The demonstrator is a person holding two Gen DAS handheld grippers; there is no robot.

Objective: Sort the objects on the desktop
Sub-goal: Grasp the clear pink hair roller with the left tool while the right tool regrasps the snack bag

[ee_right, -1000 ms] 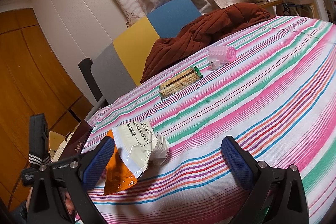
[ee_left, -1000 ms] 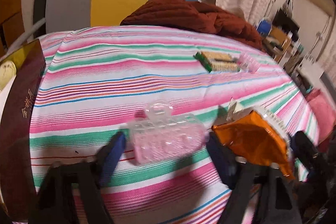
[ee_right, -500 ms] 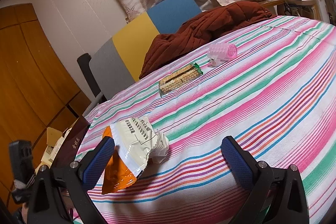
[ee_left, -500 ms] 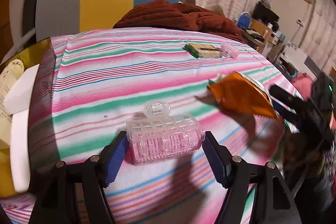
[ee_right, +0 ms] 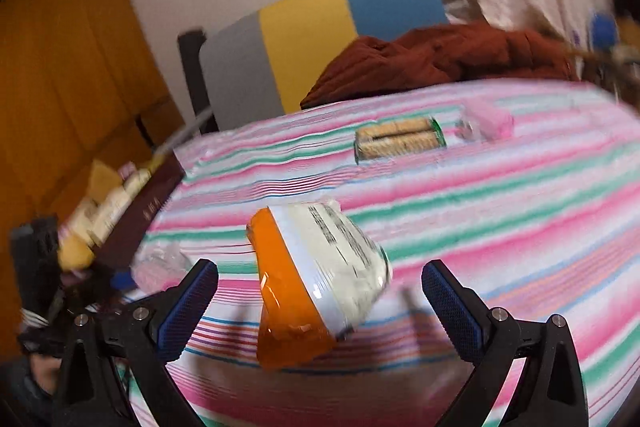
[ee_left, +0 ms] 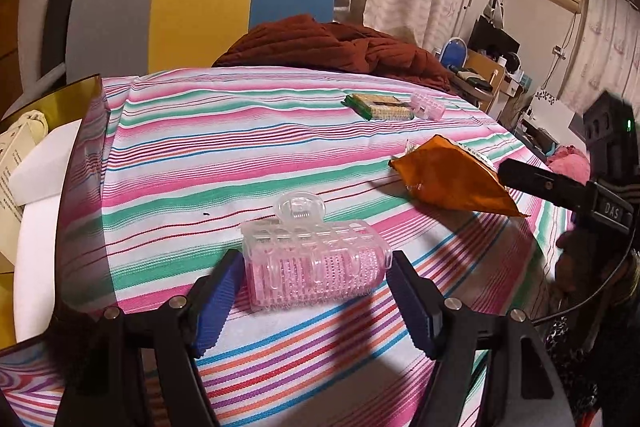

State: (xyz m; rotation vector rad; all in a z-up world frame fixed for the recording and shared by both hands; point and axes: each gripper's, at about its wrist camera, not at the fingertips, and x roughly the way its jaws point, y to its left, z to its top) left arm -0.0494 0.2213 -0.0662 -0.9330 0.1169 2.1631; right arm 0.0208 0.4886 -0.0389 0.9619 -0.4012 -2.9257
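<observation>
Left wrist view: left claw (ee_left: 314,301) spread wide around the pink hair roller (ee_left: 316,263), pads just beside its two ends, not visibly pressing. Roller lying on its side on the striped bench (ee_left: 200,163), clear clip facing up. Farther back, a biscuit pack (ee_left: 378,107) with a second pink roller (ee_left: 429,105) just beside it. To the right, the orange snack bag (ee_left: 452,181) near the other tool, which bears "DAS" in white letters. At the left edge, an open dark box (ee_left: 86,163) holding pale items; probably the sorting place, though not certain. To do the grasp well: close evenly on both ends of the roller, keep it level, avoid squeezing hard enough to pop the clip.

Right wrist view, blurred with motion: right claw (ee_right: 320,307) open, fingers well apart on either side of the snack bag (ee_right: 316,275), no contact visible. Bag tilted, orange face left, white label panel right with black print too smeared to read. Gold characters on the dark box (ee_right: 152,203), also unreadable. For a sound grip: centre on the bag's body, pinch the crumpled middle, not the slippery edge.
</observation>
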